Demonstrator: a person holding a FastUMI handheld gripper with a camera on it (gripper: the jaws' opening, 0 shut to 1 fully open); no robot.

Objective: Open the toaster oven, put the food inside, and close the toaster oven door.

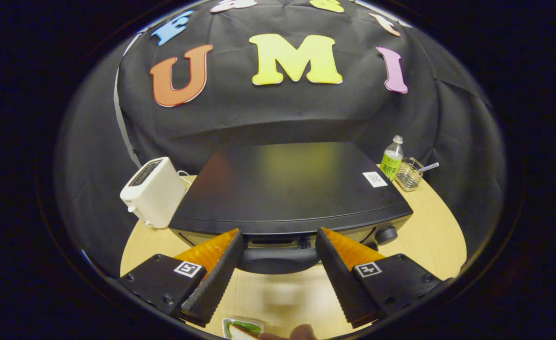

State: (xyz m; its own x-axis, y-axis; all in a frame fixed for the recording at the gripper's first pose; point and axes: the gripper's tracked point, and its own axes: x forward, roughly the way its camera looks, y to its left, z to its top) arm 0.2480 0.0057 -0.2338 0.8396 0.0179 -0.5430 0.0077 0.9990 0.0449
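Gripper (279, 245) spread wide, holding nothing, fingers flanking the door handle (280, 260) of the toaster oven (287, 189) at 12 o'clock. Door shut. The oven fronts the gripper, its long axis and the handle's running 9 to 3. Food (243, 329) lies at 6 o'clock (probably a sandwich, half seen). Risk: a shallow bite slips off the rounded handle; a hard pull drags the oven.

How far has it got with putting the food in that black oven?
Nothing looks done yet. The toaster oven looks closed. The tool is open, its fingers either side of the door handle, not gripping. The food sits on the table, waiting.
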